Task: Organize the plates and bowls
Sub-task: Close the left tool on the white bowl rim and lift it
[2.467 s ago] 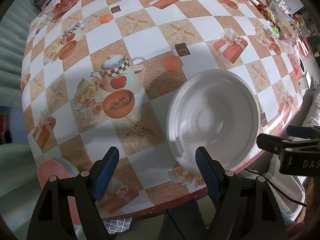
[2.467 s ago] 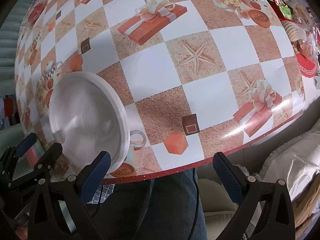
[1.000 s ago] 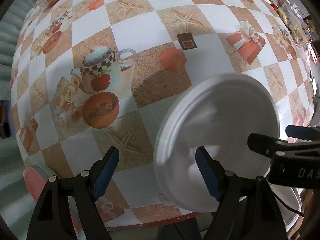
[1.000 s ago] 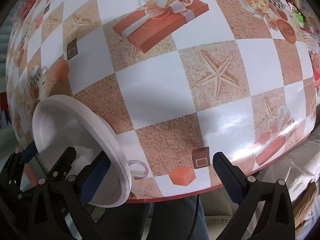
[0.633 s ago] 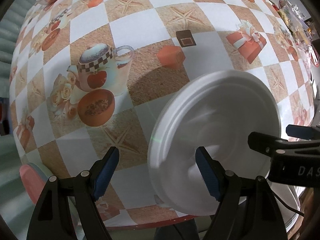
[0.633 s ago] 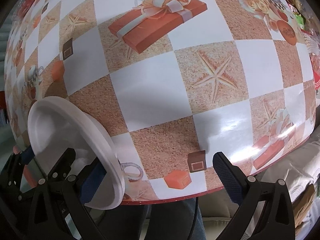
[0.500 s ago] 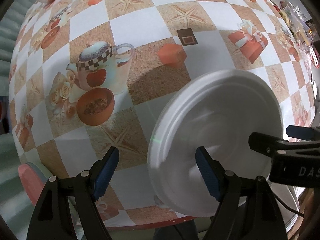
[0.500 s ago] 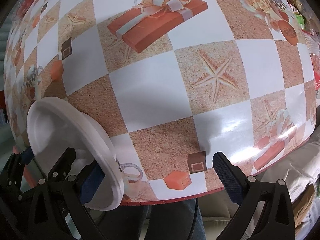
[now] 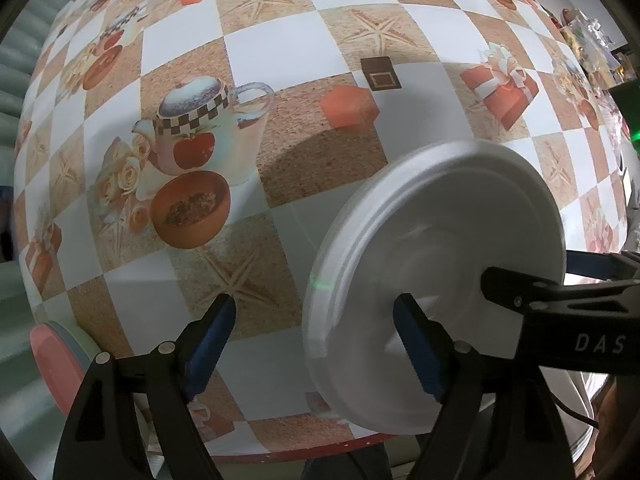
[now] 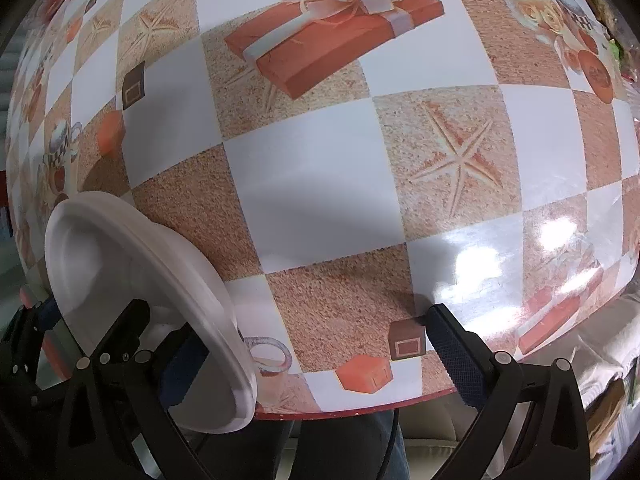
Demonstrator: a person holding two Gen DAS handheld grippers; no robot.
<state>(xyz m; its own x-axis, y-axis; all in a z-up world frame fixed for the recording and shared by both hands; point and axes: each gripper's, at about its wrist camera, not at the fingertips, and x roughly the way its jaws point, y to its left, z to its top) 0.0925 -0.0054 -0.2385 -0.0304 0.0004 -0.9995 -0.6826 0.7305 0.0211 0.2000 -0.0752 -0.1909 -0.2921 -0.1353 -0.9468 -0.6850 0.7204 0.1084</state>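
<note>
A white foam plate (image 9: 440, 264) is tilted up off the patterned tablecloth (image 9: 304, 92) at the table's near edge. It also shows in the right wrist view (image 10: 132, 292) at lower left, standing steeply on edge. My left gripper (image 9: 320, 332) is wide open; its right finger lies against the plate's face and its left finger is clear of the rim. My right gripper (image 10: 312, 344) is wide open; its left finger sits behind the plate's underside, its right finger is over bare cloth. Neither jaw pair is closed on the plate.
The table's red-trimmed front edge (image 10: 360, 408) runs just below both grippers. A pink and grey round thing (image 9: 56, 364) sits below the edge at far left. Packets and clutter (image 9: 588, 40) crowd the far right of the table.
The plate has risen from lying flat on the cloth to tilting steeply on edge between the two grippers. Both grippers stayed open and moved slightly forward over the table.
</note>
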